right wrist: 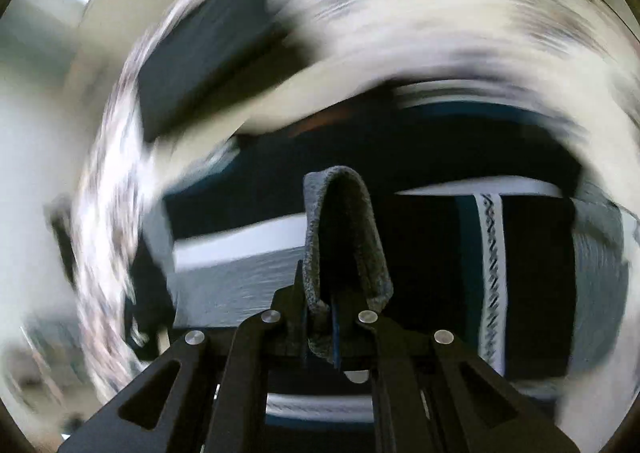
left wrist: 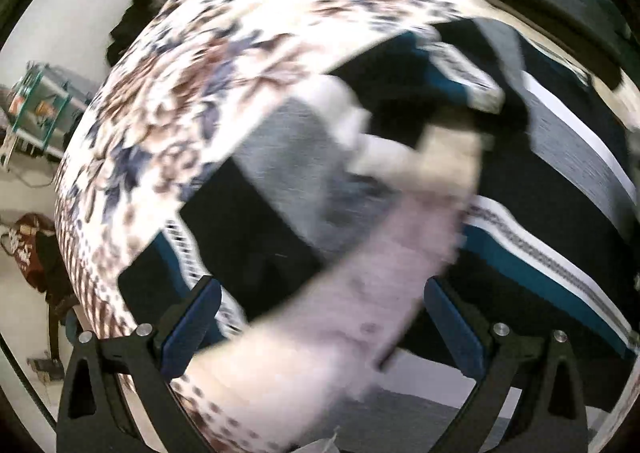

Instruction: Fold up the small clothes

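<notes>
Two views show a floral bedspread in brown and blue on white, spread under everything and filling most of the left wrist picture. Across it lies a large dark garment banded in grey, white and teal, with a patterned white stripe that is sharp in the right wrist view. A pale, blurred piece of cloth crosses the space between the fingers of the left gripper, whose jaws stand wide apart; whether it touches them cannot be told. The right gripper is clenched on a small grey knitted sock, which loops up above the fingertips.
</notes>
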`<action>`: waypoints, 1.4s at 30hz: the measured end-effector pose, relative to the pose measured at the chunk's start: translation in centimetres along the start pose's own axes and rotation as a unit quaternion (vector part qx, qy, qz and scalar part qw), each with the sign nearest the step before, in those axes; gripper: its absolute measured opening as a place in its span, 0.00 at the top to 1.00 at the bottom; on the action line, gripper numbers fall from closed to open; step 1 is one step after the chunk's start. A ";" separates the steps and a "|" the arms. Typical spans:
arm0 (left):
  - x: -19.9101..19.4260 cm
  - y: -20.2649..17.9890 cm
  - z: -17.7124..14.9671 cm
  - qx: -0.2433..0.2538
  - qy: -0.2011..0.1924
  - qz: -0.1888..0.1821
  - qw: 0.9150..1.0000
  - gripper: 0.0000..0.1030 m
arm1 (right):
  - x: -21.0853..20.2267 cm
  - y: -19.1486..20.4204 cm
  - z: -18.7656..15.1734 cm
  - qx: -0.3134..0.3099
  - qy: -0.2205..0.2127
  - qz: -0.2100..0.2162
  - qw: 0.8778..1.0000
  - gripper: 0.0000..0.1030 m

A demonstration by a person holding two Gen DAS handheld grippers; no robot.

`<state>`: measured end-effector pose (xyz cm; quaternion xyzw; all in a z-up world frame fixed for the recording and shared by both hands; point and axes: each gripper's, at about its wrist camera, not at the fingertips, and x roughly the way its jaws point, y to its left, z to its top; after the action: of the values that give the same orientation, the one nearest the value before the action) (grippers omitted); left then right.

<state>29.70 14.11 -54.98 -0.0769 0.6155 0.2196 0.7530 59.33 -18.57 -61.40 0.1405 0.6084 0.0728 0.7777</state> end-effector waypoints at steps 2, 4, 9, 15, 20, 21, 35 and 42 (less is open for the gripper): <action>-0.1 1.2 -0.4 -0.008 -0.001 0.006 1.000 0.00 | 3.6 6.4 -1.0 -0.064 0.019 -0.006 0.998 0.92; -0.4 2.0 -0.5 -0.010 -0.006 0.010 1.000 0.00 | 5.1 11.2 -2.1 -0.108 0.027 -0.013 0.994 0.92; -1.1 3.5 -0.3 -0.012 -0.017 0.008 1.000 0.00 | 8.6 18.1 -3.9 -0.156 0.055 -0.021 0.986 0.92; -2.4 2.9 1.7 -0.001 -0.027 -0.037 0.999 0.00 | 7.5 13.8 -3.3 -0.083 0.117 0.055 0.988 0.63; -3.2 -1.1 5.3 0.020 -0.025 -0.126 0.991 0.00 | -0.2 2.3 -3.8 0.045 0.077 0.077 0.993 0.44; -3.2 -2.0 5.9 0.024 -0.021 -0.142 0.989 0.00 | -1.4 -0.9 -4.3 0.078 0.070 0.066 0.992 0.44; 1.2 -18.4 11.5 0.173 -0.009 -0.163 0.971 0.93 | -3.3 -31.3 -14.5 0.424 -0.021 0.158 0.892 0.45; -1.7 -12.7 14.2 0.096 -0.025 -0.151 0.984 0.94 | -6.6 -33.3 -14.5 0.398 -0.074 0.067 0.912 0.50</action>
<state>47.50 7.86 -52.05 -0.0911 0.5961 0.0450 0.7965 41.77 -50.22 -68.68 0.4836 0.5168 -0.1337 0.6937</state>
